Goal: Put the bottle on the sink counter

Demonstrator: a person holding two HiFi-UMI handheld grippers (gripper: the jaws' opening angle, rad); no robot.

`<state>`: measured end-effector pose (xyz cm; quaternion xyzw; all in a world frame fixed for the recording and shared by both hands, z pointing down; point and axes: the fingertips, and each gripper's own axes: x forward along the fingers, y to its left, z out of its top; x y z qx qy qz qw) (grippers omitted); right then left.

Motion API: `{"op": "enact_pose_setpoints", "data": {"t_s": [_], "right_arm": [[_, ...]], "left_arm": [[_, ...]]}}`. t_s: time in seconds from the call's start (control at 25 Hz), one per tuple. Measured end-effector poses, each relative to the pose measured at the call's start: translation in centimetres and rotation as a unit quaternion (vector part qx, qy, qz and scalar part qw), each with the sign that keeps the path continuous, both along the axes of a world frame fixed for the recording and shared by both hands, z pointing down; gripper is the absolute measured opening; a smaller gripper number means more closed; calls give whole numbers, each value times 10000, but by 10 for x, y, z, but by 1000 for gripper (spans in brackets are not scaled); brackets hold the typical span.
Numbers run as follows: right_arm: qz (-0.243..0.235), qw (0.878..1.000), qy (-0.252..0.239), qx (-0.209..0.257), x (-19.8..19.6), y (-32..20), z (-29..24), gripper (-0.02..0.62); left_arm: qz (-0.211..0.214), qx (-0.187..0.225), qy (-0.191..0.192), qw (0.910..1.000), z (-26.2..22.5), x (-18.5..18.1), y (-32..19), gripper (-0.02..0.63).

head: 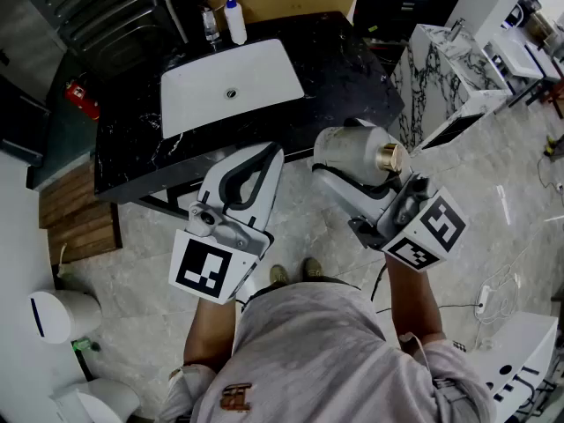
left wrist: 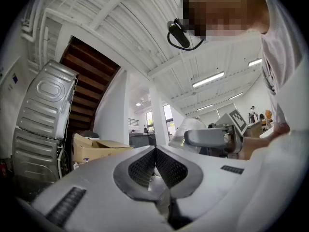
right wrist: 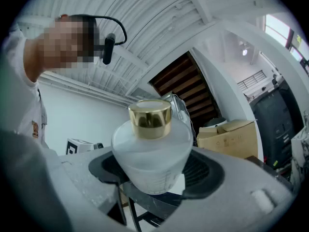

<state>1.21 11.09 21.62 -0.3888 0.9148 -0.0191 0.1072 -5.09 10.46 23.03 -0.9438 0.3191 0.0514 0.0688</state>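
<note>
A frosted white bottle (head: 351, 148) with a gold cap (head: 389, 157) sits between the jaws of my right gripper (head: 339, 173), which is shut on its body. I hold it in the air over the floor, just in front of the black marble sink counter (head: 344, 69). In the right gripper view the bottle (right wrist: 152, 153) stands cap up, with the right gripper (right wrist: 154, 175) clamped around its lower part. My left gripper (head: 269, 155) hangs beside it, also short of the counter edge. Its pads meet in the left gripper view, so the left gripper (left wrist: 155, 152) is shut and empty.
A white basin (head: 264, 82) is set into the counter, with two pump bottles (head: 234, 18) behind it. A marble-patterned cabinet (head: 441, 69) stands to the right. On the left are a red extinguisher (head: 81, 100), wooden planks (head: 77, 214) and a white bin (head: 62, 314).
</note>
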Motion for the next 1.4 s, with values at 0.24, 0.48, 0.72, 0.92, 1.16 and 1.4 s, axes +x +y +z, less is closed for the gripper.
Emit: {"op": "enact_pose_setpoints", "data": {"t_s": [0.24, 0.48, 0.72, 0.92, 1.16, 1.4], "right_arm": [[-57, 10000, -76, 13, 7, 4, -3, 333], [-175, 9998, -99, 48, 18, 2, -5, 333], [-259, 9996, -71, 101, 42, -3, -6, 333], [-330, 9993, 41, 169, 65, -10, -6, 333], [-317, 9992, 146, 167, 79, -29, -1, 333], [-209, 9996, 201, 45, 81, -66, 12, 333]], "left_arm": [[-64, 41, 31, 10000, -3, 7, 4, 2], [-158, 177, 169, 9996, -13, 20, 3, 2], [-351, 173, 55, 9992, -11, 38, -4, 2], [-529, 199, -35, 9984, -10, 56, -10, 2], [-660, 115, -148, 9976, -5, 65, -27, 2], [-626, 112, -190, 9978, 1, 66, -61, 2]]}}
